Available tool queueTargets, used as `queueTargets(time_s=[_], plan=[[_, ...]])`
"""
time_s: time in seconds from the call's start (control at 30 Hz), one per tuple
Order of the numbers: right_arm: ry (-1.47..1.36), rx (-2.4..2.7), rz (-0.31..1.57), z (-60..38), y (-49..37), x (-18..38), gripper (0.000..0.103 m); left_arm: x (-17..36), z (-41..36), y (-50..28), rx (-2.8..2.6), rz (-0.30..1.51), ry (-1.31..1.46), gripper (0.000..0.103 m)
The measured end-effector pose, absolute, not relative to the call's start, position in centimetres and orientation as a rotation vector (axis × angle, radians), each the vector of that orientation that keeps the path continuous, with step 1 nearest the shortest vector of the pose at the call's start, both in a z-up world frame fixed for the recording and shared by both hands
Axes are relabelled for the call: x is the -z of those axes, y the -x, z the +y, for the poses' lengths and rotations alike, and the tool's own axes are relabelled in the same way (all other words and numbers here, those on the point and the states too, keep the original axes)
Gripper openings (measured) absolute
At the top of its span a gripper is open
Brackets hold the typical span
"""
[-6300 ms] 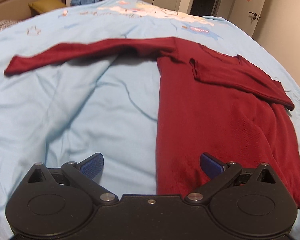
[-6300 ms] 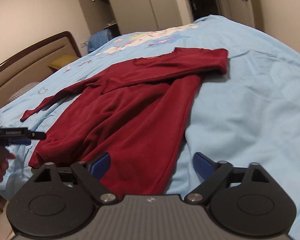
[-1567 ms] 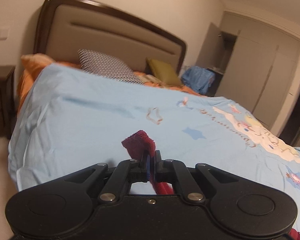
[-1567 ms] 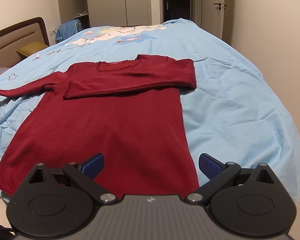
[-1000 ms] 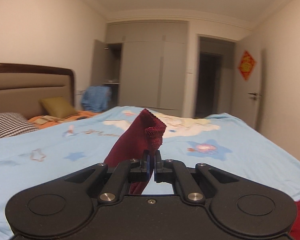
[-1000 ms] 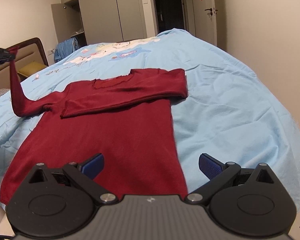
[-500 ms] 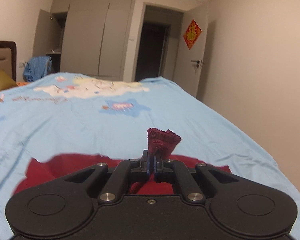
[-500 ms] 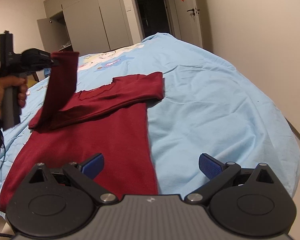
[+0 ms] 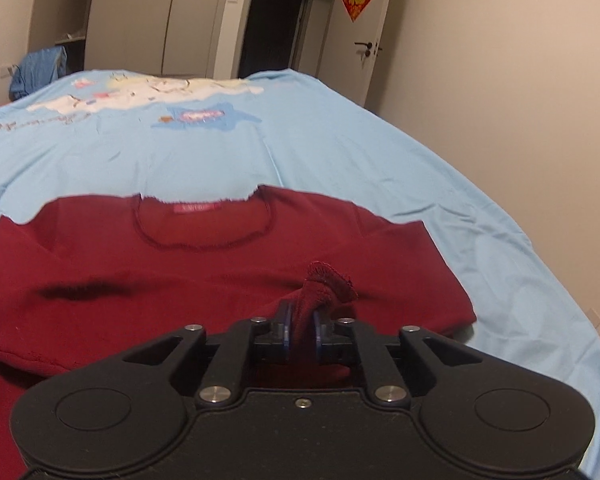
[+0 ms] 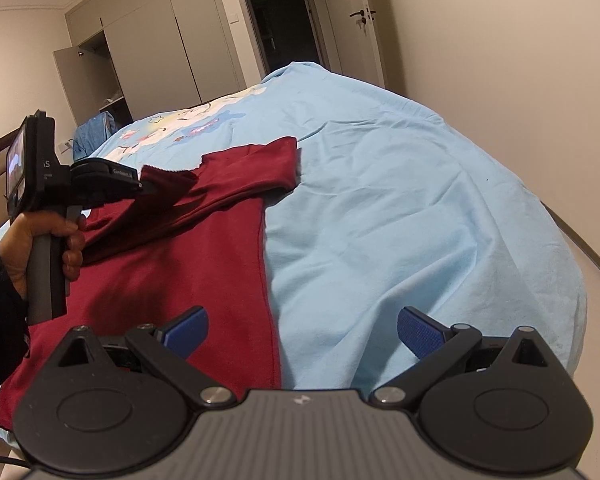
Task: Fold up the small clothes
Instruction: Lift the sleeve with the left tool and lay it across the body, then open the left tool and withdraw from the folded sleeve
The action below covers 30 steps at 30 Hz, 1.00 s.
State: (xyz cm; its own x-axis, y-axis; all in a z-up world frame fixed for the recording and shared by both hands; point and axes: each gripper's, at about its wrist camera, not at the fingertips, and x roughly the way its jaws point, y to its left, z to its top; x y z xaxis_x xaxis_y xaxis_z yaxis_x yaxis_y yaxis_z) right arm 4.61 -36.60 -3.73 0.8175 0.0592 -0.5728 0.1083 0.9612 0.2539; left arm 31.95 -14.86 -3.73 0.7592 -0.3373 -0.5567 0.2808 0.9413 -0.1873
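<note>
A dark red knit top (image 9: 180, 280) lay flat on a light blue bed sheet (image 9: 340, 152), its round neckline toward the far end of the bed and one sleeve folded straight across the chest. The fabric looked soft and finely ribbed, with a rolled, slightly frayed cuff (image 9: 330, 280).

The left gripper (image 9: 300, 326) pointed downward over the chest of the top, its blue pads (image 9: 285, 326) just parting with the cuff of the second sleeve bunched between them and still touching both. In the right wrist view a hand (image 10: 40, 240) gripped its handle upright, and the sleeve hung from it in a slack band.

The right gripper (image 10: 302, 330) hovered with its jaws spread wide and nothing between them, above the top's straight side edge (image 10: 266, 280). Bare, gently wrinkled sheet stretched rightward to the rounded bed edge beside a plain wall (image 10: 500, 60).
</note>
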Motion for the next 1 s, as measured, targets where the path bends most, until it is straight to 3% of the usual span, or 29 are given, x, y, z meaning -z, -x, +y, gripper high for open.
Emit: queueTargets(time_s=[0.1, 0.17, 0.37, 0.63, 0.9, 1.0], plan=[[-0.281, 0.015, 0.621, -36.2, -4.9, 3.9, 0.103, 3.1, -14.6, -31.1, 0.371, 0.659, 0.115, 0.038], [-0.283, 0.007, 0.625, -36.0, -5.1, 4.0, 0.103, 2.6, -13.9, -30.6, 0.39, 0.676, 0.126, 0.062], [-0.27, -0.02, 0.634, -34.9, -6.6, 4.4, 0.103, 0.1, -9.2, -29.9, 0.352, 0.667, 0.14, 0.086], [-0.196, -0.148, 0.581, -31.9, -10.3, 3.8, 0.102, -1.0, 1.6, -31.5, 0.091, 0.66, 0.139, 0.102], [-0.118, -0.285, 0.523, -27.7, -16.6, 3.1, 0.101, 1.0, 11.0, -36.1, -0.012, 0.71, 0.189, 0.102], [-0.093, -0.322, 0.504, -26.5, -19.3, 3.1, 0.089, 2.0, 13.7, -38.3, -0.028, 0.71, 0.253, 0.097]])
